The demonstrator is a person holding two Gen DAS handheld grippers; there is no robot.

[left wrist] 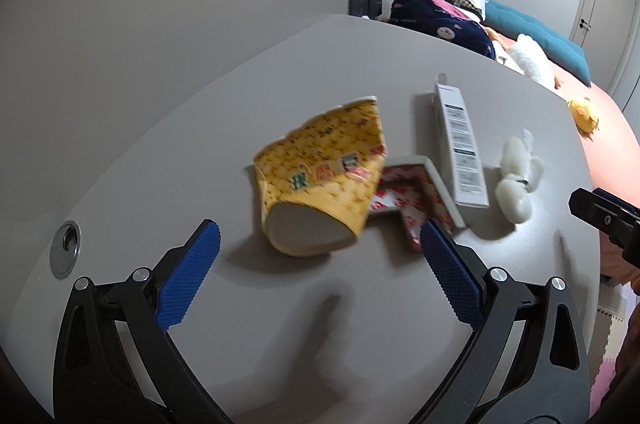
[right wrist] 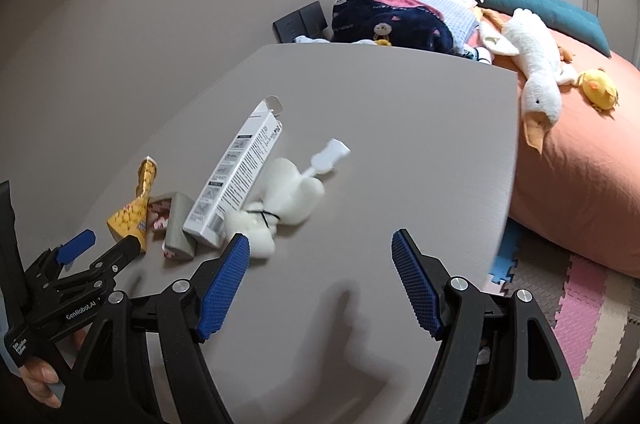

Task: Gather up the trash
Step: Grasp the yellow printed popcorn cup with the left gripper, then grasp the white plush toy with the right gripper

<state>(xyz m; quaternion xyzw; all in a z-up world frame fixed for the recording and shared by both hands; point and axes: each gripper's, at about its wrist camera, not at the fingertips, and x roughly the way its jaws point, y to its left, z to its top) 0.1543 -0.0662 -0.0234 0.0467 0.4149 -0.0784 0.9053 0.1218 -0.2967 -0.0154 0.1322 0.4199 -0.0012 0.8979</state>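
A crushed yellow paper cup [left wrist: 320, 175] lies on its side on the grey table [left wrist: 200, 127], just beyond my open, empty left gripper [left wrist: 320, 236]. Beside it lie a bent red-and-white carton [left wrist: 416, 199], a long white box [left wrist: 460, 147] and a bunch of white plastic [left wrist: 516, 179]. In the right wrist view the cup [right wrist: 134, 207], carton [right wrist: 176, 224], white box [right wrist: 240, 171] and white plastic [right wrist: 280, 203] lie left of and beyond my open, empty right gripper [right wrist: 320, 252]. The left gripper [right wrist: 100, 244] shows there at the far left.
A round metal cable port [left wrist: 66, 248] sits in the table at the left. Past the table's far edge stands a bed with an orange cover [right wrist: 580, 159], a white plush goose [right wrist: 532, 71], a yellow plush chick [right wrist: 598, 89], pillows and clothes. Foam floor mats [right wrist: 580, 312] lie at lower right.
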